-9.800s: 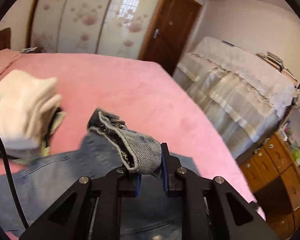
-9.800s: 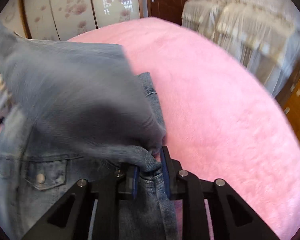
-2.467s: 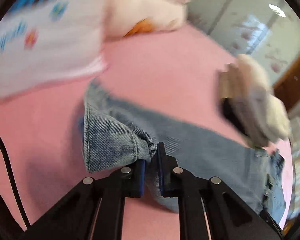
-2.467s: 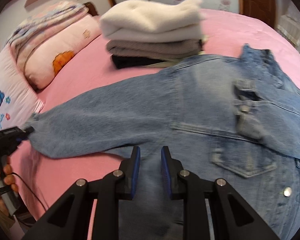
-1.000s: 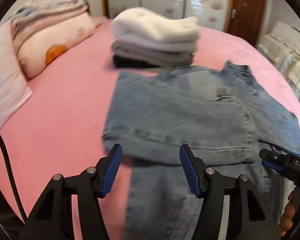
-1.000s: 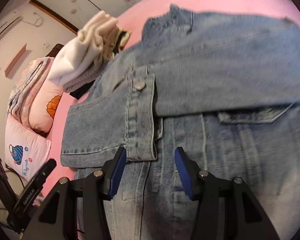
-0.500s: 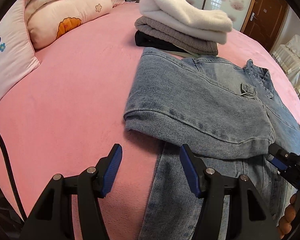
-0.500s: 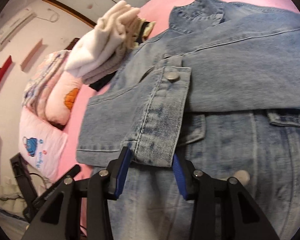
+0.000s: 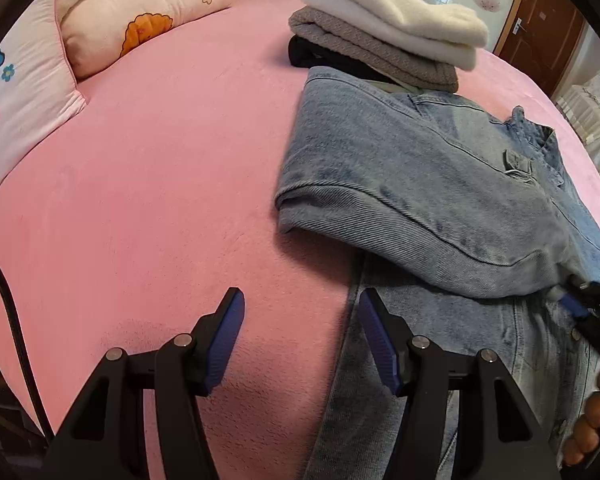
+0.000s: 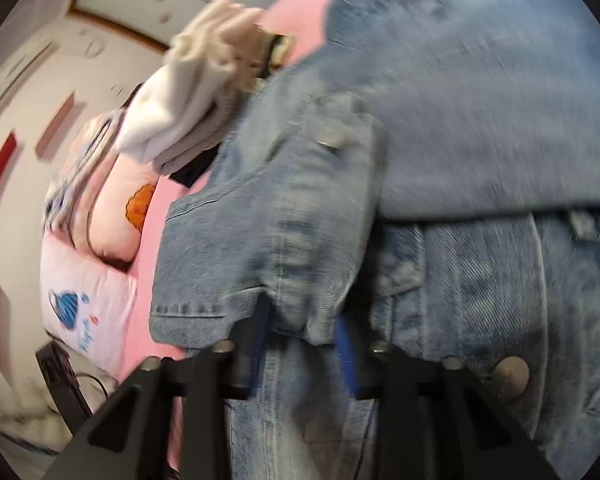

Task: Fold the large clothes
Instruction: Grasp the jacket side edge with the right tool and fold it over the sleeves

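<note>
Presently, item: denim jacket [image 9: 432, 184], spread on pink bed [image 9: 159, 168], one sleeve folded across its front. My right gripper [image 10: 300, 332] was closing on the cuff [image 10: 295, 280], denim between its jaws. My left gripper [image 9: 300, 336] hung wide, empty, at the hem. Advice: bite deep into the cuff; lift evenly.
</note>
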Action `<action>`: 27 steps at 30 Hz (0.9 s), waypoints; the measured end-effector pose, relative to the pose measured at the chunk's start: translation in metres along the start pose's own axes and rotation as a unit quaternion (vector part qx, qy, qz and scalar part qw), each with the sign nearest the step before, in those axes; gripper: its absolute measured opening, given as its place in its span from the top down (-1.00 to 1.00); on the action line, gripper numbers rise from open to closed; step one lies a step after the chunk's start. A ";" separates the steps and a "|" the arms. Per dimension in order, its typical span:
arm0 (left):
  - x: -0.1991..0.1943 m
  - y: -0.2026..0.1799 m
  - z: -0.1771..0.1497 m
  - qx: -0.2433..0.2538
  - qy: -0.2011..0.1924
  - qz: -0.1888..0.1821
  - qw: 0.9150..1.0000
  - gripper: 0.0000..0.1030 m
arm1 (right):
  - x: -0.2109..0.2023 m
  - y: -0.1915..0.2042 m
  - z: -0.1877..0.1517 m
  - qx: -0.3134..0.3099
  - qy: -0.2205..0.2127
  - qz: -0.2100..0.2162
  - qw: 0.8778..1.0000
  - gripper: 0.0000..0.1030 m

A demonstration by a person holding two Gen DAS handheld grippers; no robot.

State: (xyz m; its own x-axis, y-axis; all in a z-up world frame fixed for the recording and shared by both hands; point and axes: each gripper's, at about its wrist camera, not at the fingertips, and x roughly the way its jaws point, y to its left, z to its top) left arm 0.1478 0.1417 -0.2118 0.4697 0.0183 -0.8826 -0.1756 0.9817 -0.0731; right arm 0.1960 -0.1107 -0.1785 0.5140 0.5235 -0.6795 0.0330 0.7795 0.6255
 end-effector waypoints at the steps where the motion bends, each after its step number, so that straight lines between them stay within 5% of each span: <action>1: 0.002 0.000 0.000 0.001 0.002 0.002 1.000 -0.13 | -0.006 0.010 0.002 -0.019 -0.008 -0.002 1.000 0.51; 10: 0.026 -0.012 0.014 0.002 0.002 0.010 1.000 -0.21 | -0.071 0.093 0.060 -0.189 -0.124 -0.060 0.972 0.56; 12: 0.031 -0.018 0.019 0.001 0.002 0.008 1.000 -0.21 | -0.092 0.094 0.077 -0.206 -0.163 -0.091 0.961 0.64; 13: 0.032 -0.023 0.022 0.000 0.002 0.005 1.000 -0.21 | -0.107 0.090 0.086 -0.211 -0.189 -0.113 0.952 0.91; 14: 0.033 -0.026 0.024 -0.002 0.002 0.002 1.000 -0.21 | -0.117 0.085 0.090 -0.209 -0.204 -0.125 0.948 0.98; 17: 0.038 -0.036 0.029 -0.007 0.003 -0.006 1.000 -0.21 | -0.141 0.052 0.090 -0.194 -0.227 -0.186 0.936 0.97; 22: 0.045 -0.049 0.032 -0.004 0.006 -0.008 1.000 -0.21 | -0.128 -0.048 0.054 -0.115 -0.143 -0.283 0.941 0.97; 25: 0.045 -0.053 0.033 0.003 0.007 -0.008 1.000 -0.21 | -0.117 -0.100 0.028 -0.047 -0.068 -0.281 0.956 0.95; 27: 0.042 -0.055 0.033 0.013 0.011 -0.013 1.000 -0.21 | -0.123 -0.117 0.020 -0.007 -0.065 -0.252 0.966 0.93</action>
State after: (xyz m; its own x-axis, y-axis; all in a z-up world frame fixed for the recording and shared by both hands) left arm 0.2057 0.0951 -0.2294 0.4543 -0.0105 -0.8908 -0.1407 0.9865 -0.0834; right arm 0.1460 -0.2733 -0.1601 0.5393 0.0301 -0.8416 0.2959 0.9289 0.2229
